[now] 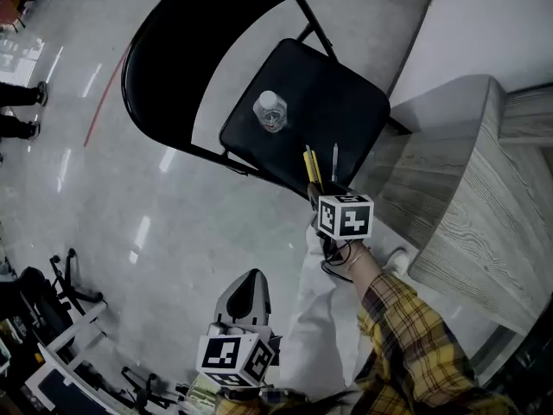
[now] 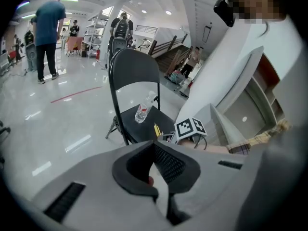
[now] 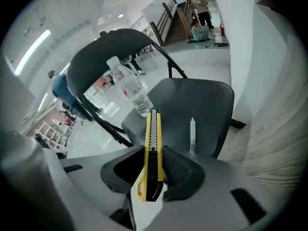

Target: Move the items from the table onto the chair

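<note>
A black folding chair [image 1: 341,102] stands on the floor, with a clear water bottle [image 1: 270,111] upright on its seat and a white pen [image 1: 334,157] lying near the seat's front edge. My right gripper [image 1: 316,190] hovers over that front edge, shut on a yellow utility knife [image 1: 310,166] that points toward the bottle. In the right gripper view the knife [image 3: 153,148] sits between the pads, with the bottle [image 3: 129,88] and pen [image 3: 192,134] beyond it. My left gripper [image 1: 251,279] hangs lower left over the floor, shut and empty [image 2: 153,148].
A grey wood-grain table [image 1: 484,188] stands right of the chair, beside a white wall [image 1: 484,24]. Black equipment stands [image 1: 52,318] crowd the lower left floor. Several people [image 2: 47,30] stand far off in the hall.
</note>
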A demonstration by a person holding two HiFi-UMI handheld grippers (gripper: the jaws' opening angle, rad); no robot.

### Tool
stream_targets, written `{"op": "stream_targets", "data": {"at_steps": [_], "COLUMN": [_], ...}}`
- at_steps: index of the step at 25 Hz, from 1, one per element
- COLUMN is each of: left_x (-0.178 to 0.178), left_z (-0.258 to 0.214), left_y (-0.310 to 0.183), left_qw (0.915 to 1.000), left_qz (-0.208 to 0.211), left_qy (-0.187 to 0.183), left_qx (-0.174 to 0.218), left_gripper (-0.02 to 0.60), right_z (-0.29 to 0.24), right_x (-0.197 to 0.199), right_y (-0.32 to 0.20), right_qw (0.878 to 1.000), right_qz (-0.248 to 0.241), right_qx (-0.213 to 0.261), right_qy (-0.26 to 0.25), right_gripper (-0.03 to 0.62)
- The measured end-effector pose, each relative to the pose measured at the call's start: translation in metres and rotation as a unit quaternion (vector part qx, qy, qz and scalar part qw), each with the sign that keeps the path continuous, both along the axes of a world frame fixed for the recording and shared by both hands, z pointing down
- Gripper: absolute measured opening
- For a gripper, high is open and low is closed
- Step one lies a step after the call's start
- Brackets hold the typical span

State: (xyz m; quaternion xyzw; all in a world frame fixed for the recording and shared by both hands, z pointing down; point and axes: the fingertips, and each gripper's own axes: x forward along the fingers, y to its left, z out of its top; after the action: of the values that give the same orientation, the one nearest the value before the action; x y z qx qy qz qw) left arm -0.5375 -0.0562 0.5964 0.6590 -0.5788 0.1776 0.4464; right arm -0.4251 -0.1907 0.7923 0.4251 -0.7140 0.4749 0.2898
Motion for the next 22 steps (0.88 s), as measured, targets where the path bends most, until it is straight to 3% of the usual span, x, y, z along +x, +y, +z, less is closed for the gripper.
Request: {"op": "stream_targets", "data": {"at_steps": [5,11,18,22], "left_x": [-0.009,-0.016,-0.002,0.005], "left_z": [0.029,0.030,0.016,0.009], "left_y": [0.014,-0.001,-0.023,-0.046], "left_qw": [0.9995,0.9996,0.9997,0.9995], "left_qz": [-0.008,-0.003,0.020,0.030], "left_qy": [-0.004,-0.003,0.000,-0.010], "left_qx": [-0.031,-0.026,-0.011,0.007], "left_gripper": [0.002,0.002,0.002,0.002], "right_z": [0.051,0.072,0.022,-0.044], "right_x": [0.007,0.009,-0.009,-0.039], "right_y": [-0.017,-0.020,-0.026,-0.030], "right_qw": [0.999,0.994,0.997,0.996], "right_qz": [0.007,-0.031,-0.045,-0.053], "right_qx": [-0.002,-0.007,0.031,0.069], "right_qy": [0.051,0.109,0.052,-0.029], "right_gripper": [0.126,0.127,0.127,0.127]}}
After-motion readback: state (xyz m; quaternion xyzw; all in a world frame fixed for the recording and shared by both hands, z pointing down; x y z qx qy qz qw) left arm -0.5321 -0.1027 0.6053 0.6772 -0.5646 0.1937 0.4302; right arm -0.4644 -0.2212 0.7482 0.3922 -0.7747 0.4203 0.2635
